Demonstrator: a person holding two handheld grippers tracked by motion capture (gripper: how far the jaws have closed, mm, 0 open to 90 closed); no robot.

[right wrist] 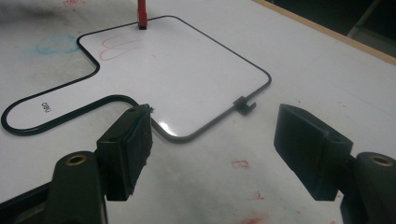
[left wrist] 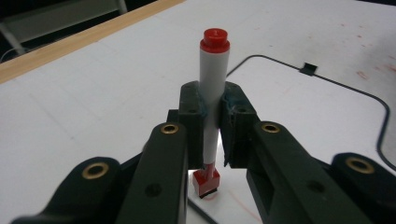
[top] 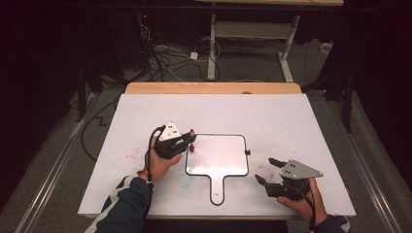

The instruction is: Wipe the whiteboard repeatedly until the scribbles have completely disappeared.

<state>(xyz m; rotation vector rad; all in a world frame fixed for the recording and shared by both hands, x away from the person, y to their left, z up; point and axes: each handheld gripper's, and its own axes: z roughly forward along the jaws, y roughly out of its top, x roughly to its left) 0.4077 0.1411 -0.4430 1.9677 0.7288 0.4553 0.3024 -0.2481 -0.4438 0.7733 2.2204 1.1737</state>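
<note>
Nearest the high view's camera, at the bottom edge, a dark sleeve with white stripes point(top: 125, 204) leads up to the left hand point(top: 163, 162), which carries the left gripper point(top: 190, 141). That gripper is pinching a red-capped white marker point(left wrist: 212, 98) between its pads point(left wrist: 191, 112), the barrel upright and the red tip end point(left wrist: 206, 182) pointing down at the near-left corner of the small whiteboard point(top: 218, 155). The whiteboard is a flat paddle shape with a thin black rim, a handle toward the person and a small black clip point(right wrist: 243, 105) on its right edge; it lies on the white counter point(top: 272, 116). In the right gripper view a faint red loop drawing point(right wrist: 122, 46) lies on the board just beside the marker tip, and small print marks the handle point(right wrist: 45, 106). To the right of the whiteboard, near its clip side and apart from it, the right hand point(top: 303, 201) holds the right gripper point(top: 266, 171), its jaws spread wide with nothing between them. Left of the whiteboard's handle a faint blue ring stain point(top: 184, 181) sits on the counter, and red smudges point(top: 131, 156) dot the surface farther left. No containers are on the counter. Beyond the whiteboard, a wooden strip point(top: 214, 88) edges the counter's far side.
</note>
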